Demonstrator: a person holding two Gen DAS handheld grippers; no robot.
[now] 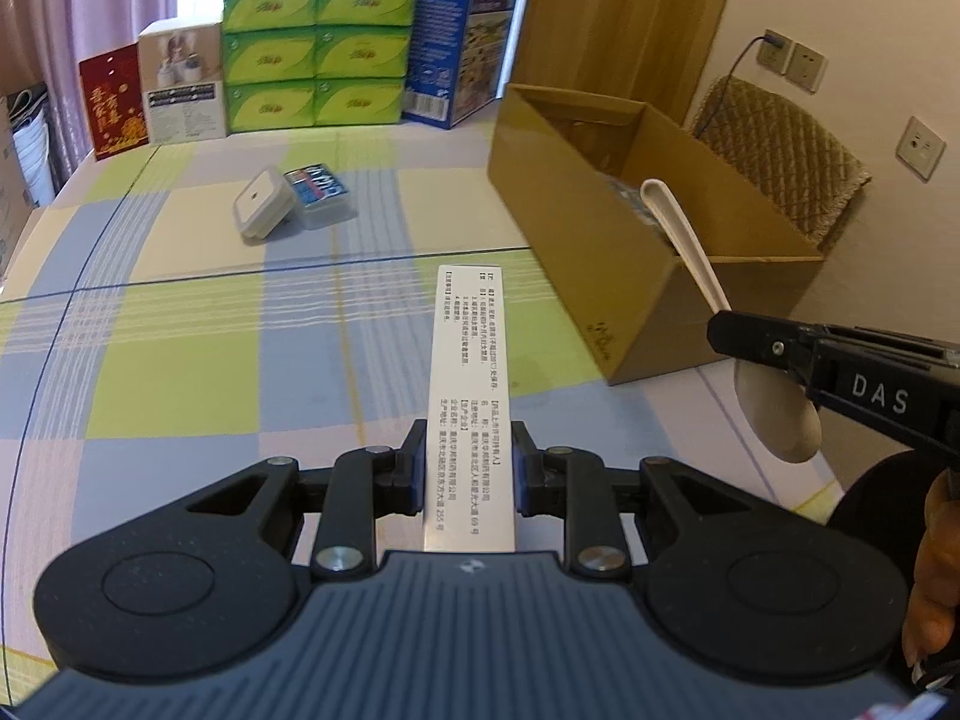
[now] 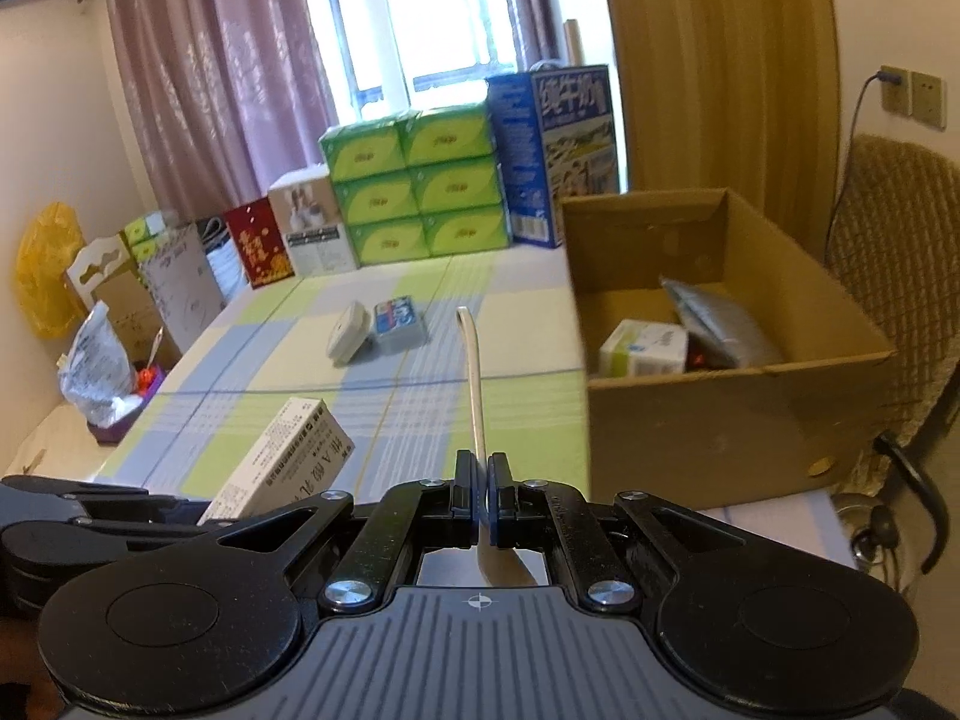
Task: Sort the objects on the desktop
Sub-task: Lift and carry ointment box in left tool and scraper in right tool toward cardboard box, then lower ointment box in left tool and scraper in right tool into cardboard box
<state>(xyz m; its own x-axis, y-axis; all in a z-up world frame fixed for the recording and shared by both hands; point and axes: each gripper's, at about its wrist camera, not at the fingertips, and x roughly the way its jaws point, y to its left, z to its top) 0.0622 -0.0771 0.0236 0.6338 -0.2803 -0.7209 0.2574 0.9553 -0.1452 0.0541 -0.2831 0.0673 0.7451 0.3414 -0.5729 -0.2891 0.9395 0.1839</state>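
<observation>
Left gripper is clamped on a white medicine box, long axis pointing straight out ahead along the fingers, held above the checked tablecloth. Right gripper is pinched tight on a white spoon near the bowl end, handle sticking forward and up. Now the thing to watch: the open cardboard box sits ahead and to the right of both tools, a few items already inside, and the right gripper with its spoon looks the nearer one, just beside the box's front corner. I'd call the spoon first in, handle leading over the rim. Further out on the table, a small white container and a clear plastic case lie touching, not yet sorted.
</observation>
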